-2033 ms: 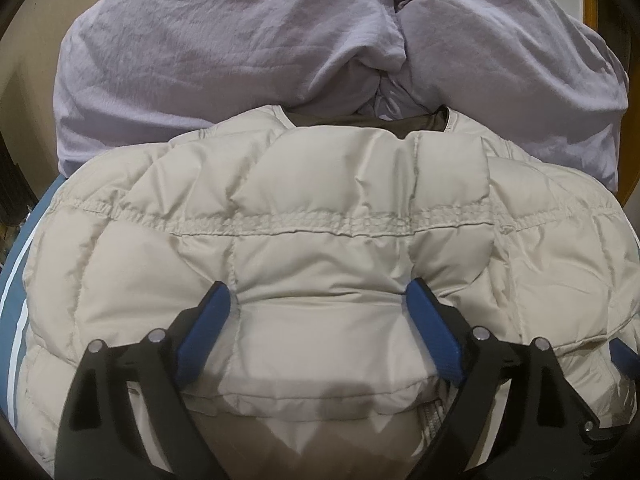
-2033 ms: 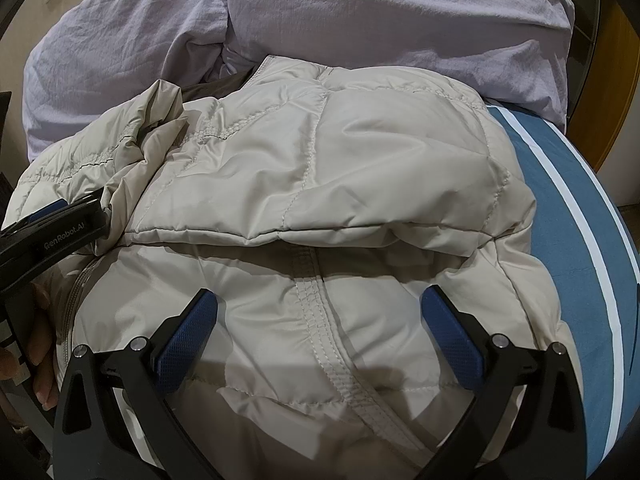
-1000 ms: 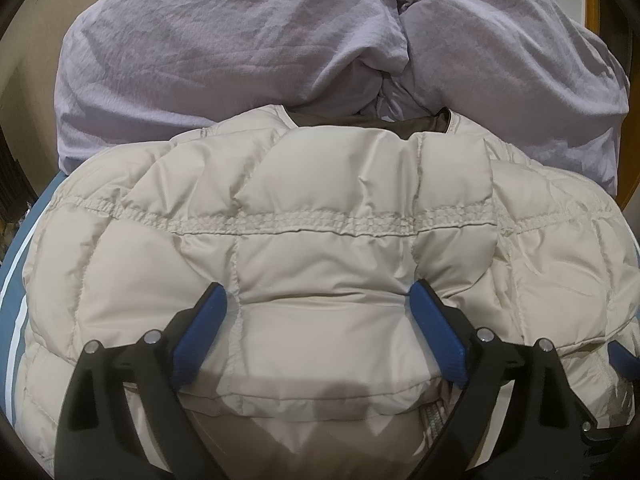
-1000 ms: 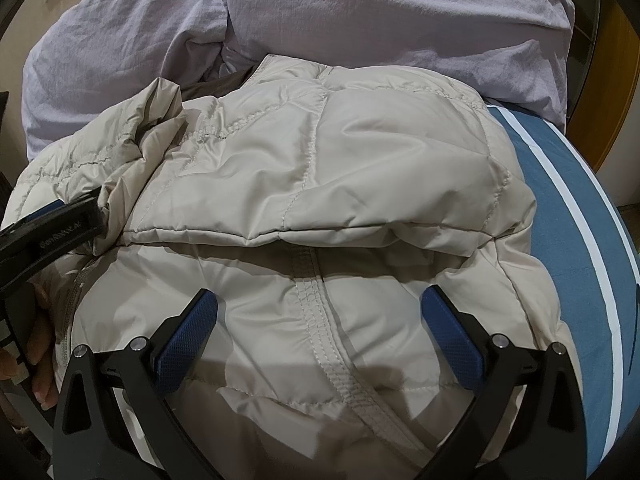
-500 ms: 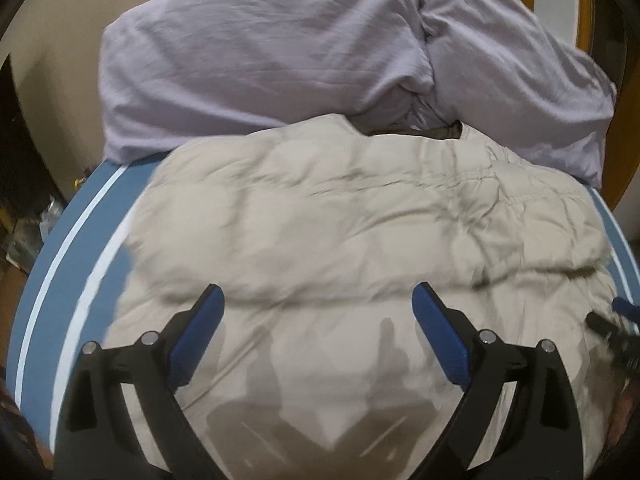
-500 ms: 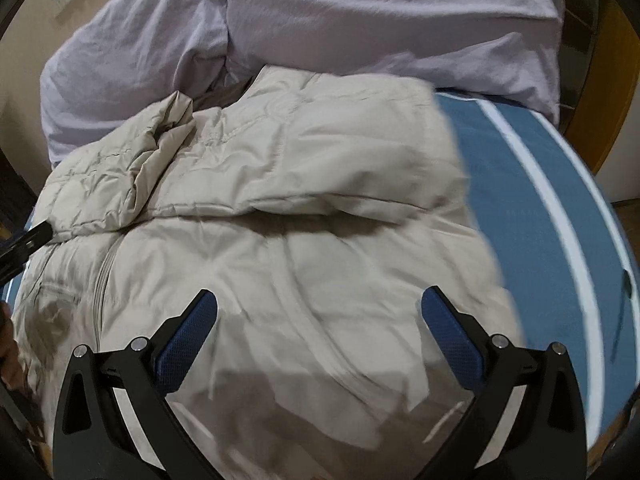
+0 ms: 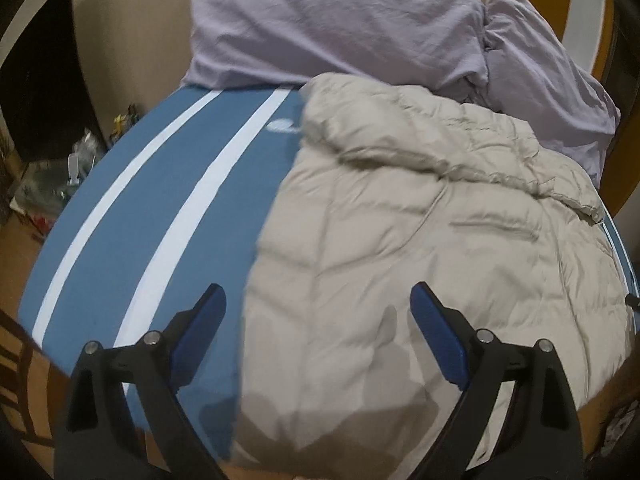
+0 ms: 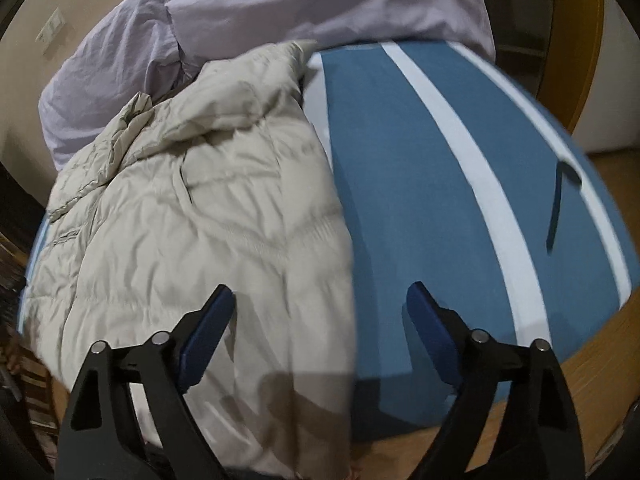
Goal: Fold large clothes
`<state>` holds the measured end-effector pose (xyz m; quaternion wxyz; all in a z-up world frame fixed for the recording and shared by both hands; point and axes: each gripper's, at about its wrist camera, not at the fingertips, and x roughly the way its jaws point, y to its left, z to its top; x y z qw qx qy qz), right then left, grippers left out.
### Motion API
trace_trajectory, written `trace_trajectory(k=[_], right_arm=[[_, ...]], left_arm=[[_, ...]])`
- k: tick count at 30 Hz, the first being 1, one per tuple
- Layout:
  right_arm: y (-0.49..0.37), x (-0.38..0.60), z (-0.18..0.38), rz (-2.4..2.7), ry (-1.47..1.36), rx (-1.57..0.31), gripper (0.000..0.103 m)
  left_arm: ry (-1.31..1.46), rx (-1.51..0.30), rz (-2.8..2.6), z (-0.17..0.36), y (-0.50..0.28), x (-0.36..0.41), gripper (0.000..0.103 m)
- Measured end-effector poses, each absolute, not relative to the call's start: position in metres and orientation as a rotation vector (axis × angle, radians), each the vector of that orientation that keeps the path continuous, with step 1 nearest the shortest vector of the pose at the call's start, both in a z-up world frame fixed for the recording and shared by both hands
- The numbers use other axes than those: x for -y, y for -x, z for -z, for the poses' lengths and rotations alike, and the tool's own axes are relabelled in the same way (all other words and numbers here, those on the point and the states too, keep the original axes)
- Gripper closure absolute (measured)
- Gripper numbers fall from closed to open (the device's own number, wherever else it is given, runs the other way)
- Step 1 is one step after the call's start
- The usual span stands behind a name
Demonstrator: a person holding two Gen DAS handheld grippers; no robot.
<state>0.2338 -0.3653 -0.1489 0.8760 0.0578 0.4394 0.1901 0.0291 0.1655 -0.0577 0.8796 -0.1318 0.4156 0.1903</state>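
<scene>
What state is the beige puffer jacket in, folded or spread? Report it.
Partly folded: the jacket has its sleeves turned in over the body.

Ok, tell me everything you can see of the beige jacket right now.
The jacket is a beige quilted puffer with a smooth, slightly shiny shell, puffy and creased. It lies spread on the blue white-striped cover, its far end against the lilac bedding. A folded-over part forms a ridge across its upper half; in the right wrist view a crumpled edge sticks up. Neither tool grips it.
</scene>
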Motion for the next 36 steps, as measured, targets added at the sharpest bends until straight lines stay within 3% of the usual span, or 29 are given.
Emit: trace_trajectory(k=[17,19,24,29,36], right_arm=[[-0.207,0.384,0.161,-0.45,-0.208,-0.928,0.03],[-0.205,0.383,0.162,-0.455,-0.209,-0.923,0.034],[-0.201,0.381,0.165,-0.513,-0.248,-0.925,0.06],[-0.198,0.38,0.166,-0.53,-0.277,-0.918,0.065],[-0.198,0.385,0.169,-0.534,-0.362,-0.932,0.064]], left_arm=[[0.428,-0.9,-0.312,0.089,0.006,-0.179,0.03],[0.438,-0.901,-0.303,0.091,0.007,-0.179,0.032],[0.456,-0.893,-0.282,0.092,0.009,-0.177,0.041],[0.453,-0.884,-0.28,0.091,0.01,-0.173,0.048],[0.457,-0.882,-0.287,0.091,0.012,-0.169,0.048]])
